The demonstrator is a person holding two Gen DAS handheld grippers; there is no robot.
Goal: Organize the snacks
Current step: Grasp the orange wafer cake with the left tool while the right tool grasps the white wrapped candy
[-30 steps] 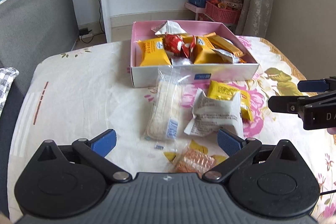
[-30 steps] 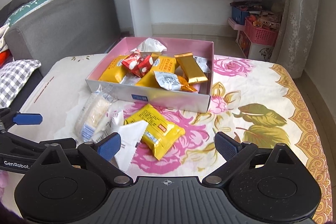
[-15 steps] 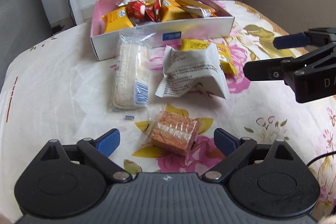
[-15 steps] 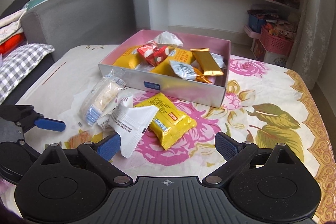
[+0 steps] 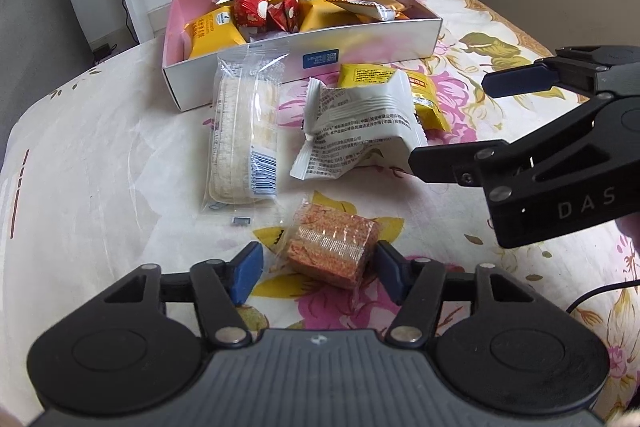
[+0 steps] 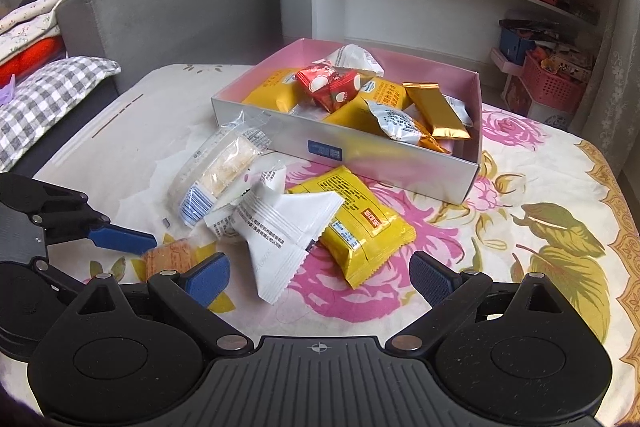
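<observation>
Closing on the orange wafer snack (image 5: 334, 254), the left gripper (image 5: 318, 273) straddles the clear-wrapped block low on the floral tablecloth (image 5: 100, 187); jaws have just been narrowing, right pad touching or nearly touching the wrapper, left pad with a sliver of gap, so not yet clamped. Judged as the pick-up step of tidying loose packets into the pink snack box (image 5: 376, 39). Next, probably: finish the squeeze gently, since the wafer looks crushable and the film slippery, then lift and carry toward 12 o'clock over the box's near wall. Right gripper (image 6: 318, 279), seen entering the left view at 3 o'clock, hangs with jaws wide apart and nothing between them, aimed at the white packet (image 6: 286, 227), which lies across the yellow packet (image 6: 360, 223). Further out at 11 o'clock from the wafer, the long clear-wrapped rice cracker (image 5: 244, 143) rests near the box wall. Box already well filled with yellow, red and gold packets; open room looks best in its left half. Bare cloth lies to 9 o'clock of the left gripper; cloth edge rounds off there, so worth keeping away. The two grippers sit near each other, so a straight lift seems safest.
</observation>
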